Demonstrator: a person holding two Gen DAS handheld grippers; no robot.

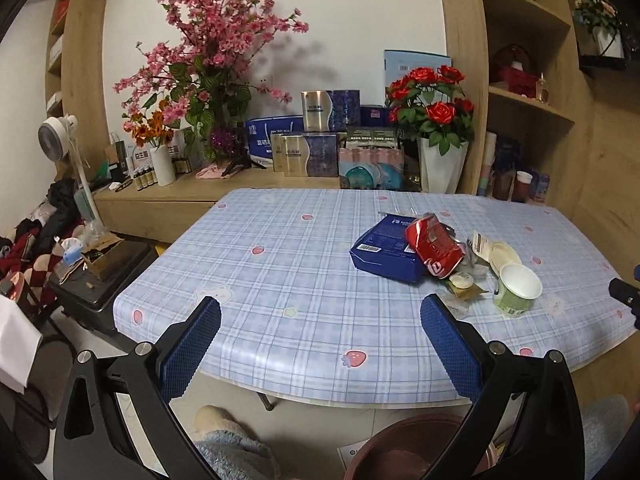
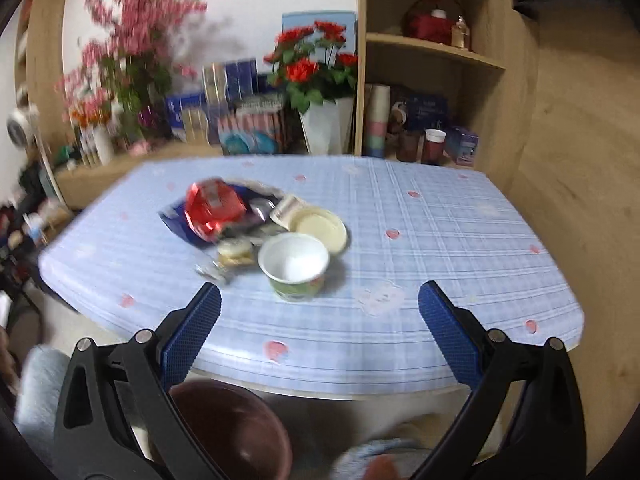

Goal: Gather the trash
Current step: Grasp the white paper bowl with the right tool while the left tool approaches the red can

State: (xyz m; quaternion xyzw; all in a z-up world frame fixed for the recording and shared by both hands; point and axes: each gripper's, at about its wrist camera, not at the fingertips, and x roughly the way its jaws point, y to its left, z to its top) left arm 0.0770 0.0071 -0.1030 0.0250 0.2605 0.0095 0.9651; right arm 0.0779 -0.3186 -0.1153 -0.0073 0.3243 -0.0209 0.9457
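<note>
Trash lies in a heap on the checked tablecloth (image 1: 304, 280): a flat blue box (image 1: 384, 250), a crushed red can (image 1: 434, 246) on top of it, a round cream lid (image 1: 506, 256), a small wrapped snack (image 1: 462, 282) and a white paper cup (image 1: 518, 288) with a green band. The right wrist view, blurred, shows the same cup (image 2: 294, 266), lid (image 2: 318, 228), can (image 2: 214, 208) and snack (image 2: 236, 250). My left gripper (image 1: 320, 312) is open over the near table edge, left of the heap. My right gripper (image 2: 320, 300) is open, just short of the cup. A brown bin (image 2: 232, 432) stands on the floor below the table edge.
A wooden sideboard (image 1: 168, 196) behind the table carries pink flowers (image 1: 212, 60), boxes and red roses (image 1: 434, 108) in a white vase. Shelves (image 1: 528, 100) stand at the right. A fan (image 1: 56, 140) and clutter fill the left floor. Fluffy slippers (image 1: 232, 444) show by the bin (image 1: 416, 448).
</note>
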